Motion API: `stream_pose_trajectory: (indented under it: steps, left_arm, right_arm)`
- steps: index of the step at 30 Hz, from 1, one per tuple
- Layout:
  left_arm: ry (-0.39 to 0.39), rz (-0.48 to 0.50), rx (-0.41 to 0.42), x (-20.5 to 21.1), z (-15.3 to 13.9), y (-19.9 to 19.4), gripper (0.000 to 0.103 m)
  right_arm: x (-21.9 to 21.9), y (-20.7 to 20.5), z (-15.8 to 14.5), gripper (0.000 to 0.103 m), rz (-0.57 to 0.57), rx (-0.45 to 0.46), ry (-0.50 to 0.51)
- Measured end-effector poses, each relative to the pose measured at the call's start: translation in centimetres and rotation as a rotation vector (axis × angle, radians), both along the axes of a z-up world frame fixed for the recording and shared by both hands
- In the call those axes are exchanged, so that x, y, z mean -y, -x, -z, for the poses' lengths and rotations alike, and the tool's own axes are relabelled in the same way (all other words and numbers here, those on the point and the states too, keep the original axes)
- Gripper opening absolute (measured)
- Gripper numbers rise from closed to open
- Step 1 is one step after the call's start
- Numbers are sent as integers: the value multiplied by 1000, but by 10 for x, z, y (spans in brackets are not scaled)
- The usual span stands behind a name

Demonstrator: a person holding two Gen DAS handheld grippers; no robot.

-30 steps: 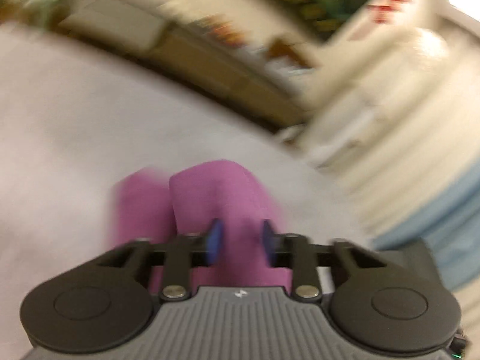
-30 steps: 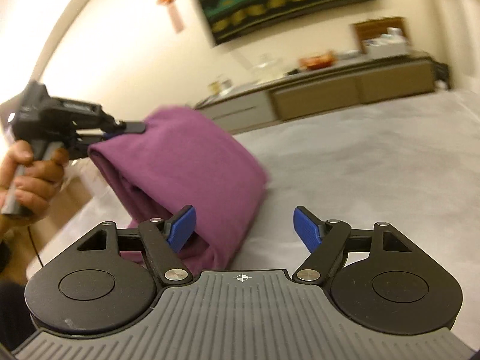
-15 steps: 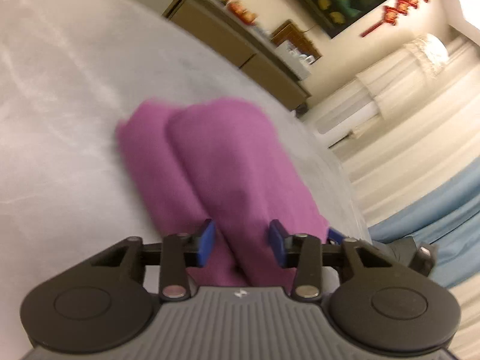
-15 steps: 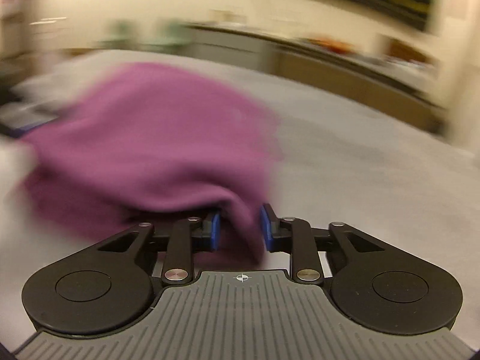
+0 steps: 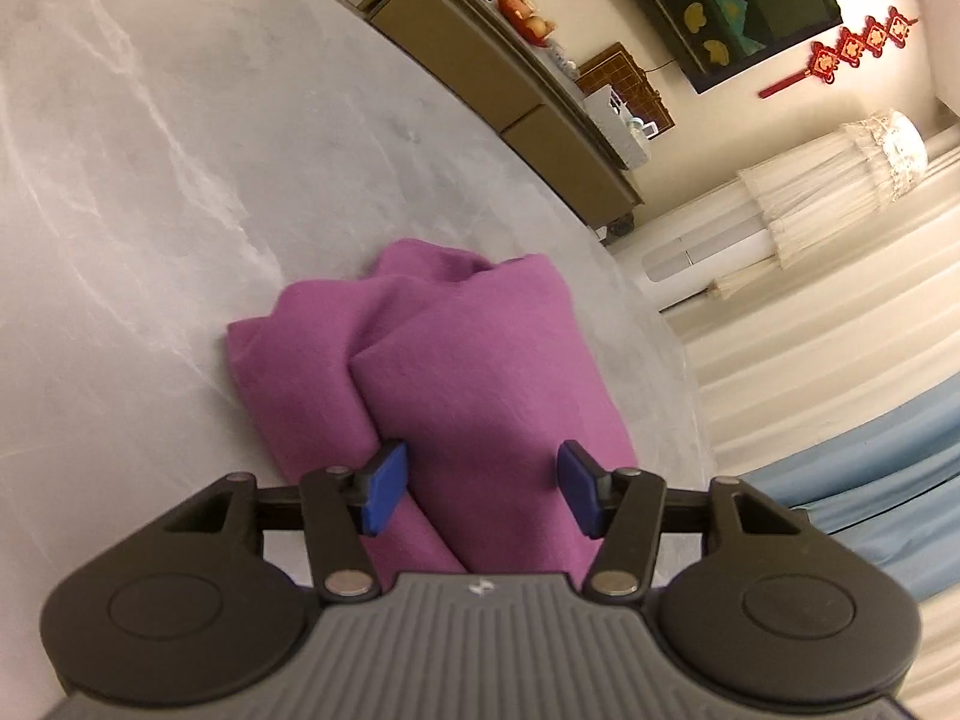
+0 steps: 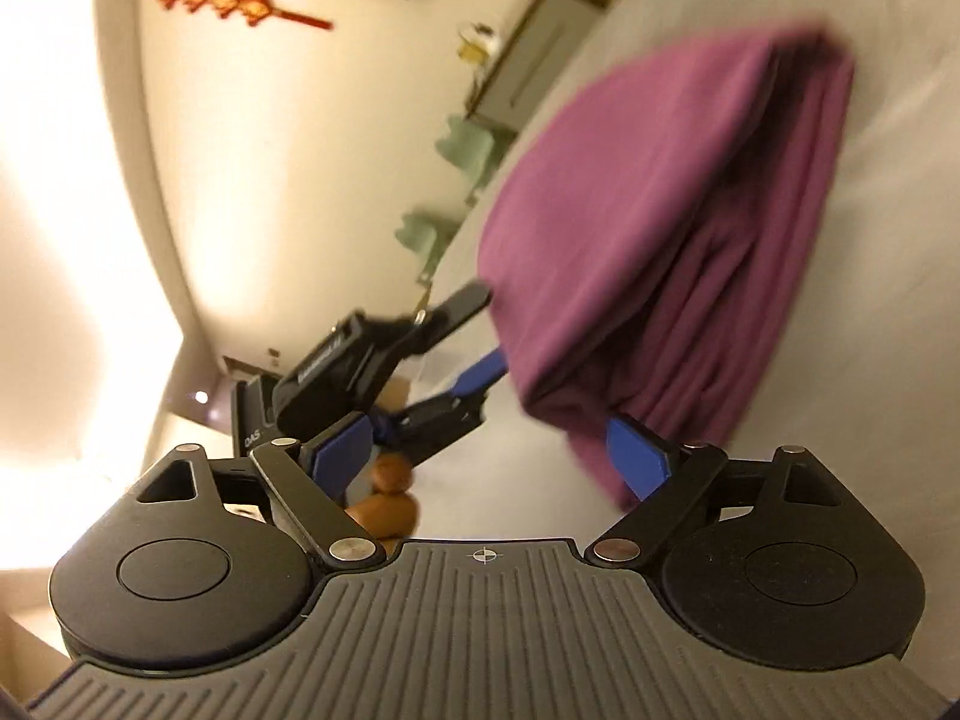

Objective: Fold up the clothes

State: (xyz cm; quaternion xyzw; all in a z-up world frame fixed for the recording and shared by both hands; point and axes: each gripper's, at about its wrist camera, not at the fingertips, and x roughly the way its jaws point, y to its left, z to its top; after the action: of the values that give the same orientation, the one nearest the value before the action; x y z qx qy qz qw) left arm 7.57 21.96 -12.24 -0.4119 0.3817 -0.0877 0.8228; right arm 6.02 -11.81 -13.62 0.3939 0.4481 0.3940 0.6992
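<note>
The purple garment (image 5: 456,360) lies folded in a thick bundle on the grey surface (image 5: 150,180). The left gripper (image 5: 477,495) points along it from its near end: the top fold runs between the blue pads (image 5: 384,486), which are spreading apart and stand clear of the cloth on both sides. In the right wrist view the garment (image 6: 660,210) bulges up ahead and to the right of the right gripper (image 6: 489,459), whose jaws are opening wide; the right-hand pad (image 6: 636,456) sits at the bundle's near corner, the other well off it, with nothing pinched. The left gripper (image 6: 486,336) shows there at the bundle's far edge, a hand (image 6: 390,492) below it.
</note>
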Motion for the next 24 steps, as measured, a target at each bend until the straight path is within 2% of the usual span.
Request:
stream_pose_trajectory:
  steps: [3, 7, 11, 15, 16, 17, 18, 19, 20, 22, 24]
  left_arm:
    - [25, -13, 6, -6, 7, 4, 56]
    - [19, -16, 18, -11, 9, 4, 58]
    - [1, -20, 18, -8, 9, -2, 61]
    - [-1, -17, 23, -7, 12, -9, 61]
    - [-1, -19, 30, -8, 13, -9, 58]
    - [3, -25, 34, -10, 13, -10, 49]
    - [16, -26, 38, -12, 13, -11, 40]
    - [33, -18, 43, -13, 12, -12, 30]
    - [30, -19, 54, -12, 10, -11, 21]
    - [0, -19, 80, -7, -2, -6, 18]
    - [-10, -27, 93, -9, -16, 8, 18]
  right_arm:
    - [-20, -2, 7, 90, 31, -46, 24]
    - [-23, -9, 4, 81, 109, -102, 33]
    - [-21, 3, -7, 88, 130, -130, -27]
    - [-32, -4, 1, 86, 162, -157, -1]
    - [-33, -6, 4, 75, 181, -166, 10]
    - [-32, -7, 6, 64, 202, -175, 23]
    - [-32, -8, 8, 37, 223, -184, 35]
    - [-32, -8, 8, 20, 230, -176, 58]
    - [-33, -6, 6, 19, 231, -158, 71]
    - [-36, -1, -6, 11, 221, -94, 89]
    - [-37, 6, -20, 10, 195, -28, 108]
